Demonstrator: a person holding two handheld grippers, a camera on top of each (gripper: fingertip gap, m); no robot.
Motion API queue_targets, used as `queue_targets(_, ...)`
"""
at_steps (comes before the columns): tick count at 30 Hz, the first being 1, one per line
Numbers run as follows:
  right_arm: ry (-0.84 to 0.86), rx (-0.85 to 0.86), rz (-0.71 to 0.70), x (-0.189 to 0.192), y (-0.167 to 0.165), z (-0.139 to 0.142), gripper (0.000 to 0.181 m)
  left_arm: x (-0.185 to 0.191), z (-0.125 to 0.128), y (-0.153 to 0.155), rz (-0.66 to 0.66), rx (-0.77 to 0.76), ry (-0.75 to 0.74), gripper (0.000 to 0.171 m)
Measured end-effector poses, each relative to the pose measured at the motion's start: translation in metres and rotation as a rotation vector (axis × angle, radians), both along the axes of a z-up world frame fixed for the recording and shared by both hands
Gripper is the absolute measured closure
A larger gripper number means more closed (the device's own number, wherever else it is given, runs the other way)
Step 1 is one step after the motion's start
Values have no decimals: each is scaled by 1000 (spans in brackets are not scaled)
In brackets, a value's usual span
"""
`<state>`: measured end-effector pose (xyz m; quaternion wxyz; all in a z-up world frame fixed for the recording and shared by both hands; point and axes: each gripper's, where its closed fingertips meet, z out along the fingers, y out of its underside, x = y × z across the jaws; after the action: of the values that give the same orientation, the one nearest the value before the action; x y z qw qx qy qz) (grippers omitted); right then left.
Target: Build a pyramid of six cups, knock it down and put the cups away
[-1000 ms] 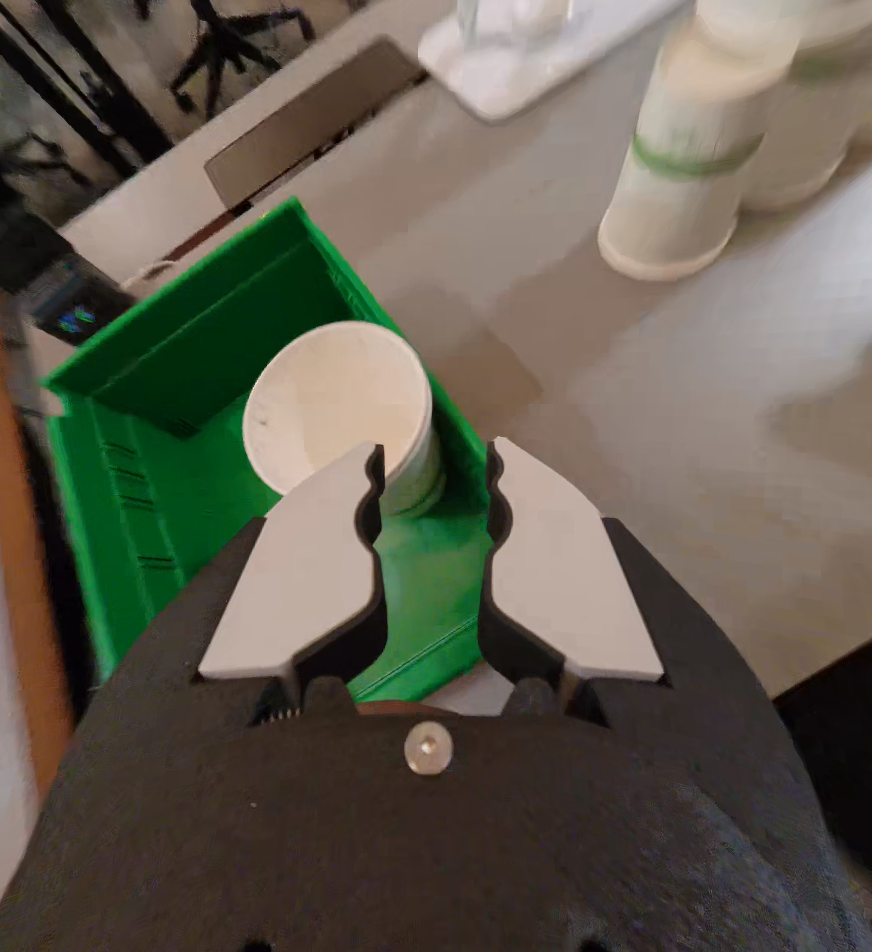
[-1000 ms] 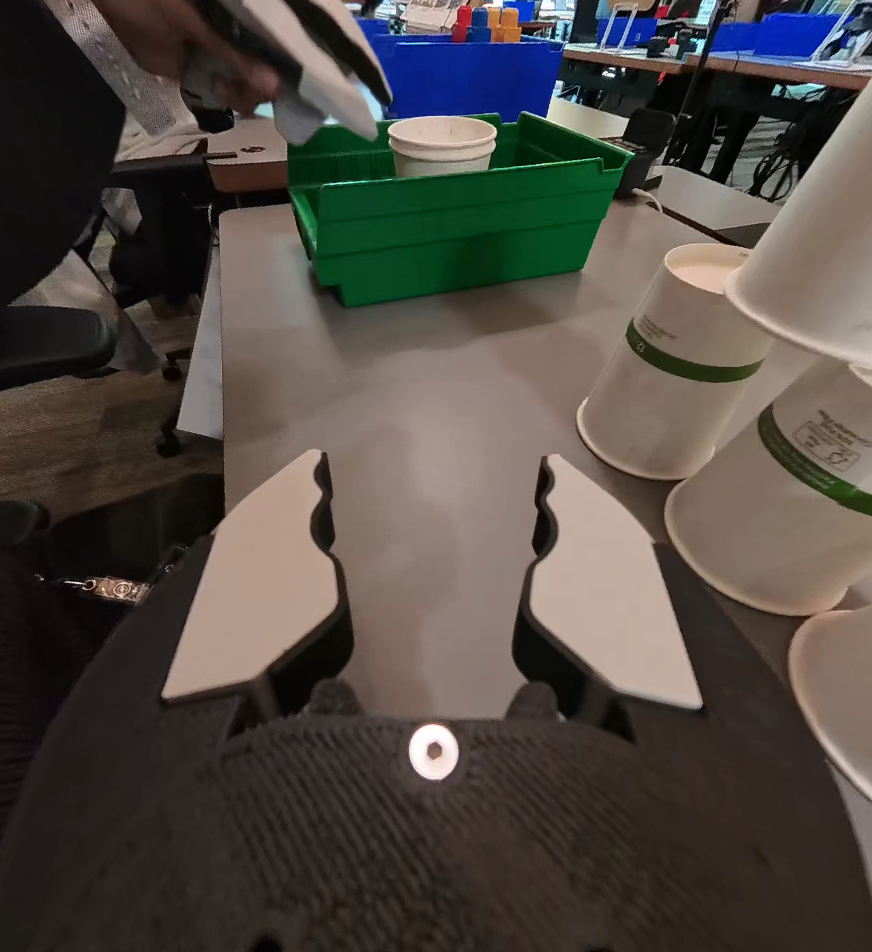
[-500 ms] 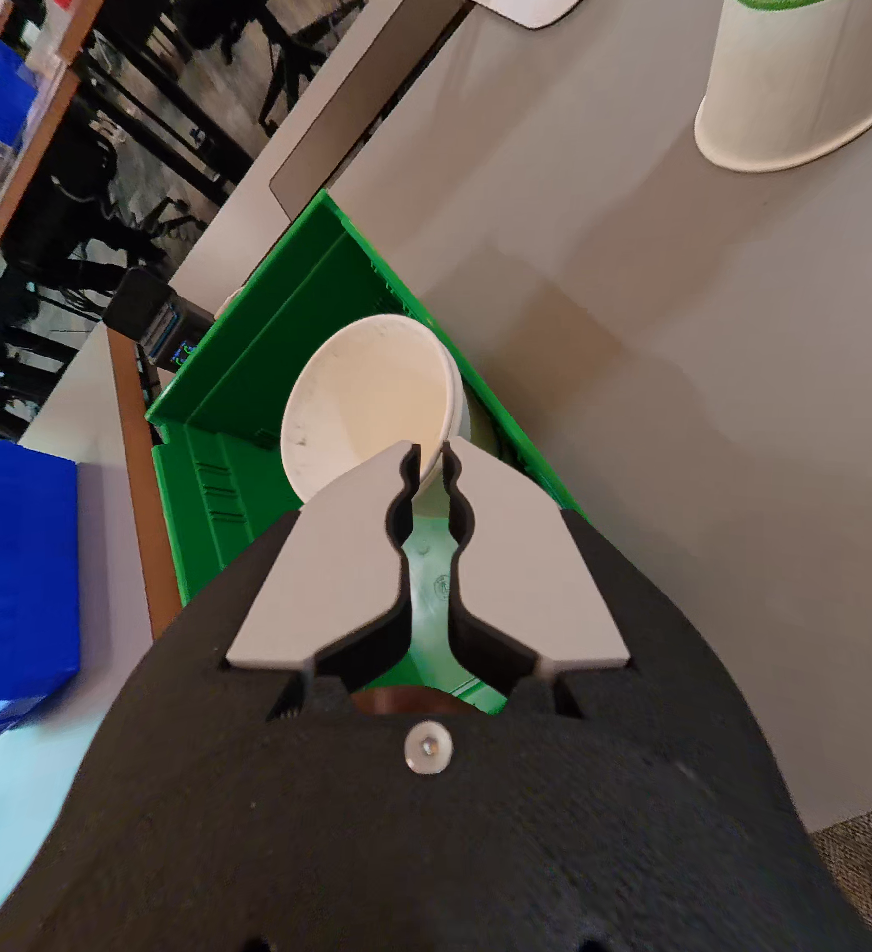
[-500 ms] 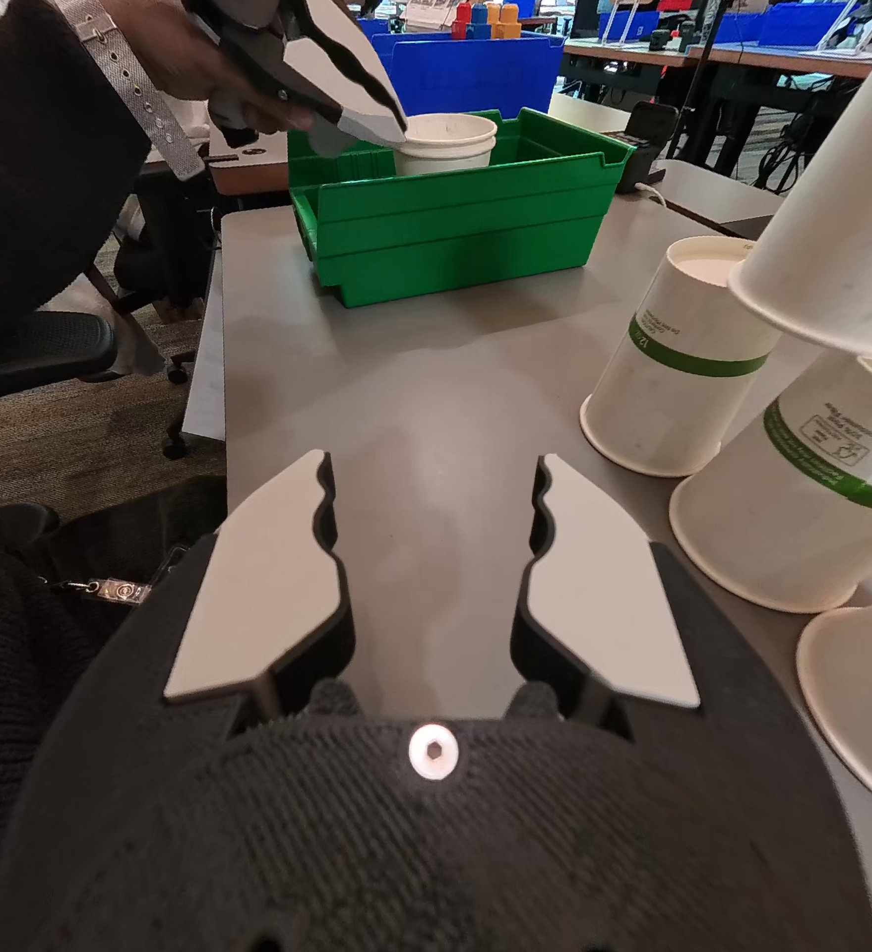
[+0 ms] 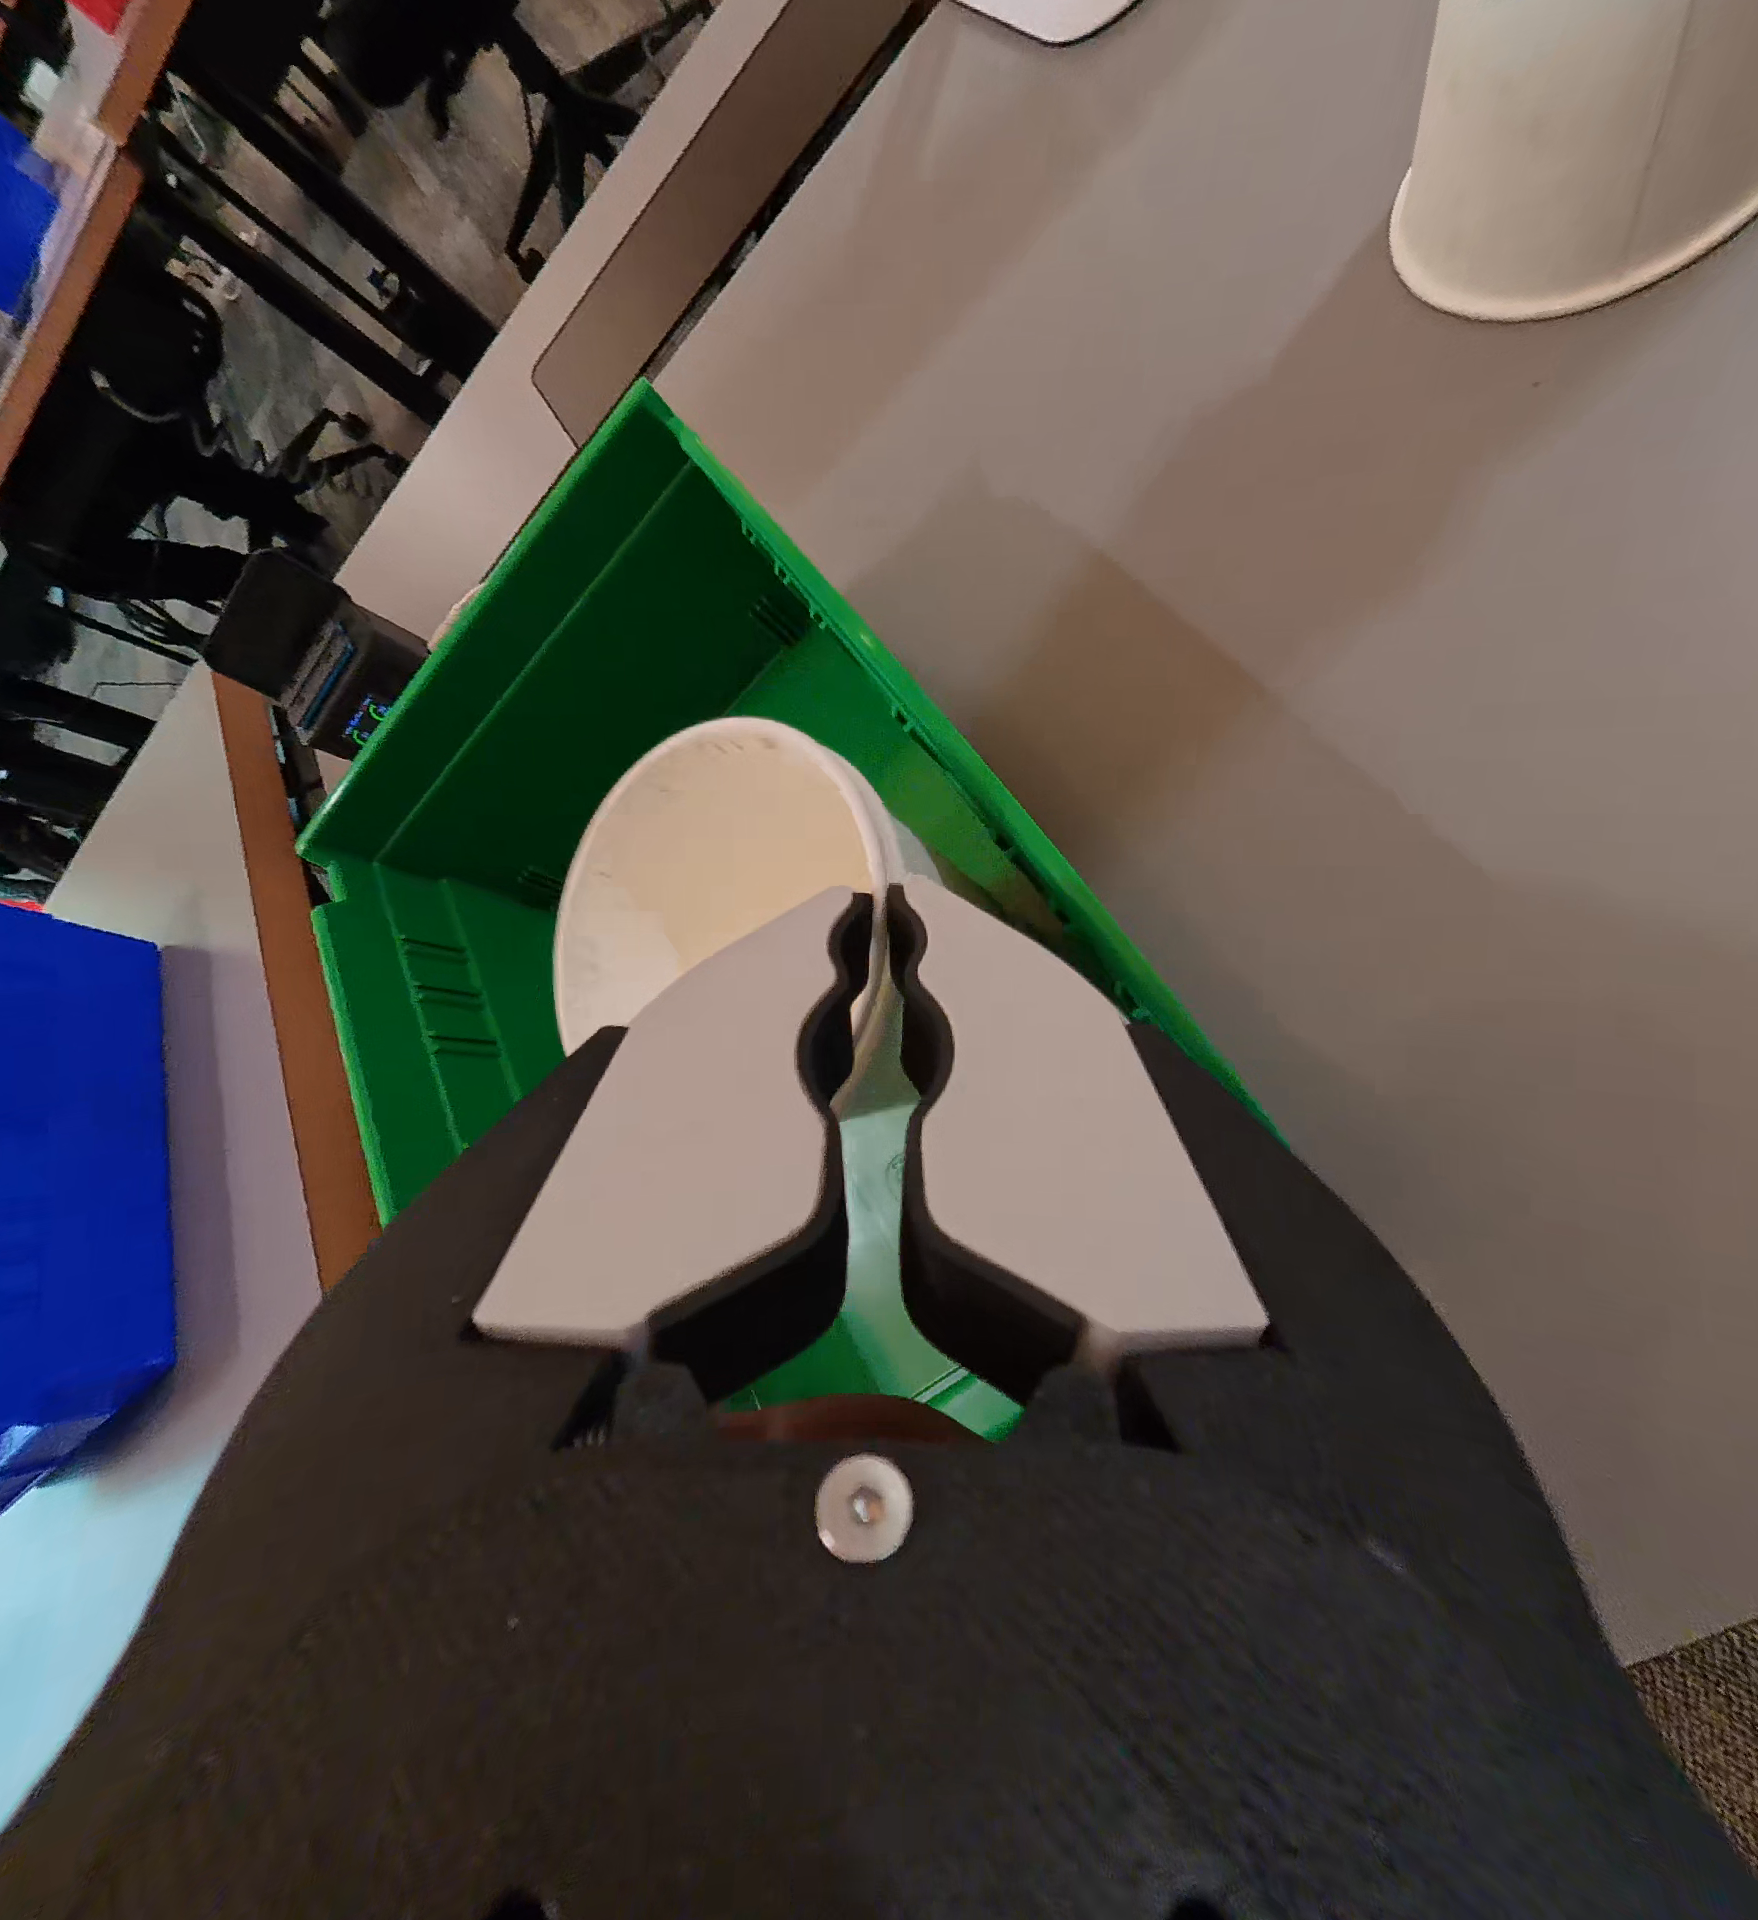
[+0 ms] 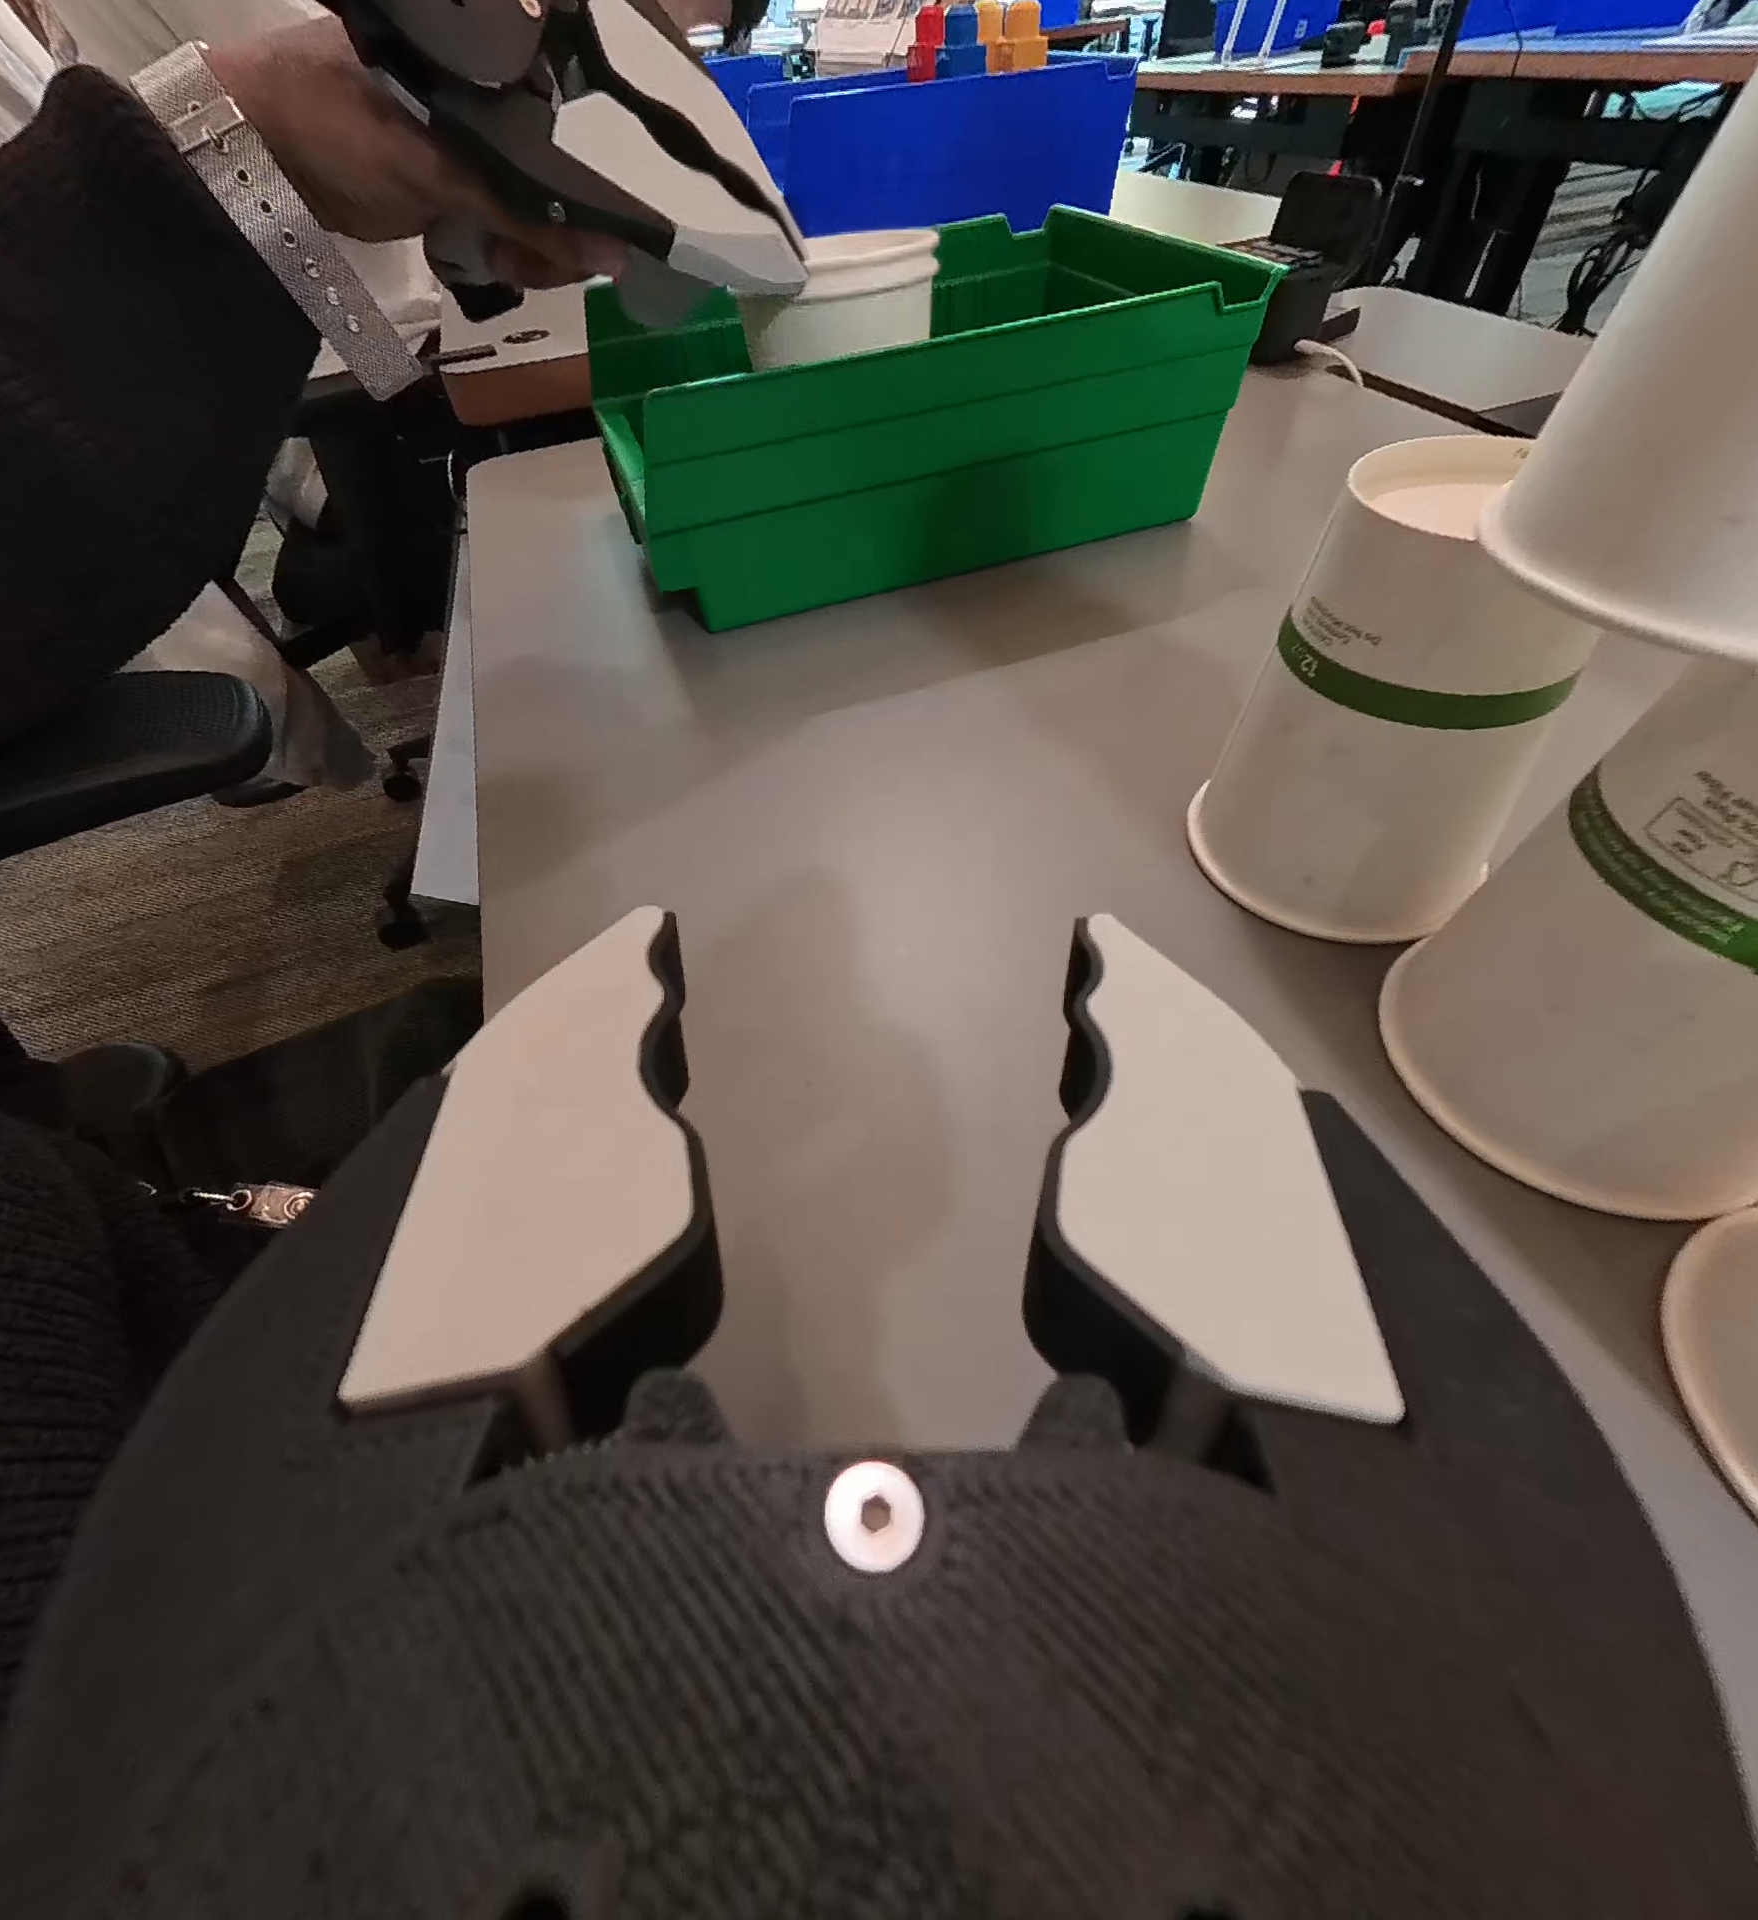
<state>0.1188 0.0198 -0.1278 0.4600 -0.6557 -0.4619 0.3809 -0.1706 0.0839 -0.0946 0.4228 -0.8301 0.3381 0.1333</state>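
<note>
A white paper cup (image 5: 719,862) stands inside a green bin (image 5: 584,665) on the grey table (image 5: 1374,831). My left gripper (image 5: 882,914) is shut on the cup's rim, one finger inside and one outside. The right wrist view shows the same cup (image 6: 854,301) tilted in the green bin (image 6: 916,457), with the left gripper (image 6: 750,260) on its rim, held by a hand. My right gripper (image 6: 875,945) is open and empty over the bare table (image 6: 854,790), near the front edge.
Several upside-down white paper cups with green bands (image 6: 1394,686) are stacked at the right; one (image 5: 1623,156) shows in the left wrist view. A blue bin (image 5: 33,1195) sits on the neighbouring table. A small black device (image 6: 1301,260) lies behind the green bin. An office chair (image 6: 96,748) is at the left.
My left gripper came down on the cup's rim and closed on it, from open a second ago. The cup has tilted in the bin. The right gripper has barely moved.
</note>
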Motion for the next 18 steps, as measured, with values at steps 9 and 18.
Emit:
queue_targets(9,-15,-1,1,-1,-1,-3,110,-12,44,4,78,178,-22,166)
queue_targets(18,-27,2,0,-1,-1,-5,111,-43,96,3,269,406,-62,166)
